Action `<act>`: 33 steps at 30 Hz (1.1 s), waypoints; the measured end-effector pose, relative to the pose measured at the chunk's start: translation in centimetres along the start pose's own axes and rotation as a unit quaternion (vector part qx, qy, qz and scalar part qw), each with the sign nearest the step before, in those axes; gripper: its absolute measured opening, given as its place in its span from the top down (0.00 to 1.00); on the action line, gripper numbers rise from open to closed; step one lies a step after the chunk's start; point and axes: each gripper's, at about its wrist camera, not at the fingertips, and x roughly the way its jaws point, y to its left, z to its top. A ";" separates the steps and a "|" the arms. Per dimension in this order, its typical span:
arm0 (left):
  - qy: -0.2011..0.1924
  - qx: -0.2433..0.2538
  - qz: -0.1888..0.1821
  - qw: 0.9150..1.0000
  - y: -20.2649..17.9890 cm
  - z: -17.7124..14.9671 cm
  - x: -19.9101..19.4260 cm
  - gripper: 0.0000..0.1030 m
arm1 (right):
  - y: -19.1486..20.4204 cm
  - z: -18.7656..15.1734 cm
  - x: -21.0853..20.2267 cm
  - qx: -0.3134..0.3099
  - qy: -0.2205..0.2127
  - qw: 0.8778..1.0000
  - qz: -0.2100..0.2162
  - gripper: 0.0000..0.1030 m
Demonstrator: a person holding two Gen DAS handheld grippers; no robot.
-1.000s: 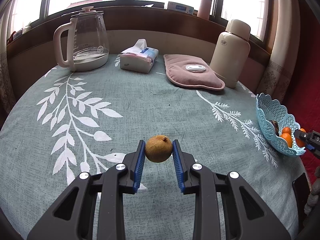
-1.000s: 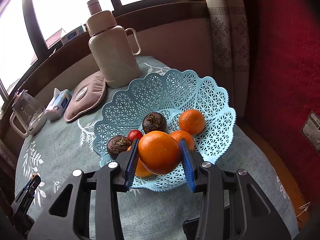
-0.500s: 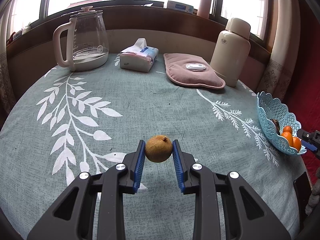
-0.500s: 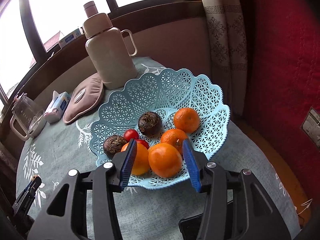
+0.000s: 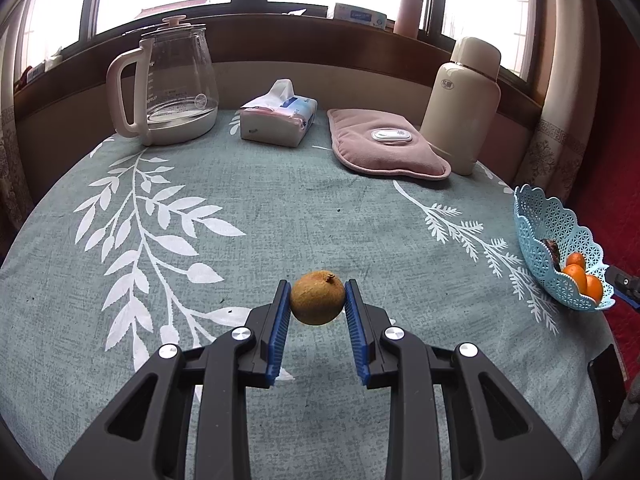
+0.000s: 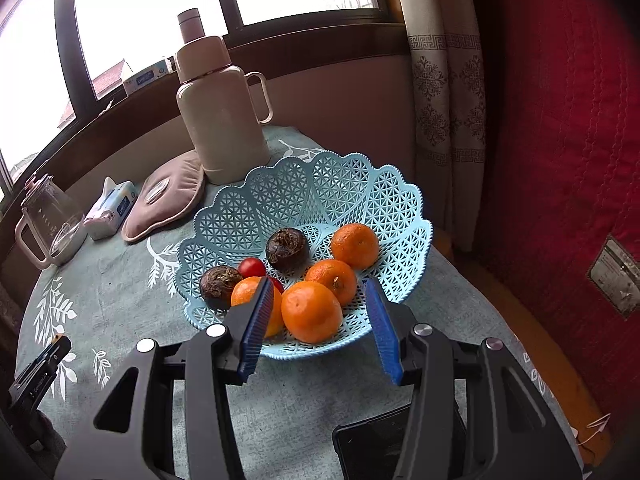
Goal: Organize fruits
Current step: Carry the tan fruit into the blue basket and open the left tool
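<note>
My left gripper (image 5: 316, 302) is shut on a brown round fruit (image 5: 317, 298), held just above the tablecloth. The light blue lattice basket (image 6: 320, 188) stands at the table's right edge; it also shows in the left wrist view (image 5: 536, 220). It holds several oranges, two dark fruits (image 6: 287, 244) and small red ones (image 6: 252, 267). My right gripper (image 6: 320, 304) is open over the basket's near rim, its jaws on either side of the nearest orange (image 6: 312, 311) without touching it.
At the back of the table stand a glass kettle (image 5: 176, 84), a tissue pack (image 5: 278, 118), a pink heat pad (image 5: 384, 146) and a cream thermos (image 5: 466, 104). A dark phone (image 6: 384, 440) lies near the front edge. A red wall (image 6: 560, 120) is right of the basket.
My right gripper opened, let the orange go into the basket, and drew back a little. The left gripper still holds the brown fruit in the same place.
</note>
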 end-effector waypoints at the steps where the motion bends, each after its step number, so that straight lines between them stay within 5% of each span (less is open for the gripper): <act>1: 0.000 0.001 0.001 1.000 -0.1 0.0 0.0 0.73 | -0.1 0.0 0.1 -0.003 0.000 1.000 -0.003 0.52; 17: 0.002 0.015 -0.013 1.000 -1.6 0.6 -0.6 0.73 | 0.0 0.5 1.2 -0.034 0.013 0.999 0.003 0.46; 33: 0.029 0.050 -0.131 0.990 -10.2 2.3 -0.7 0.73 | -2.8 0.5 -1.9 0.002 -0.030 0.999 0.035 0.44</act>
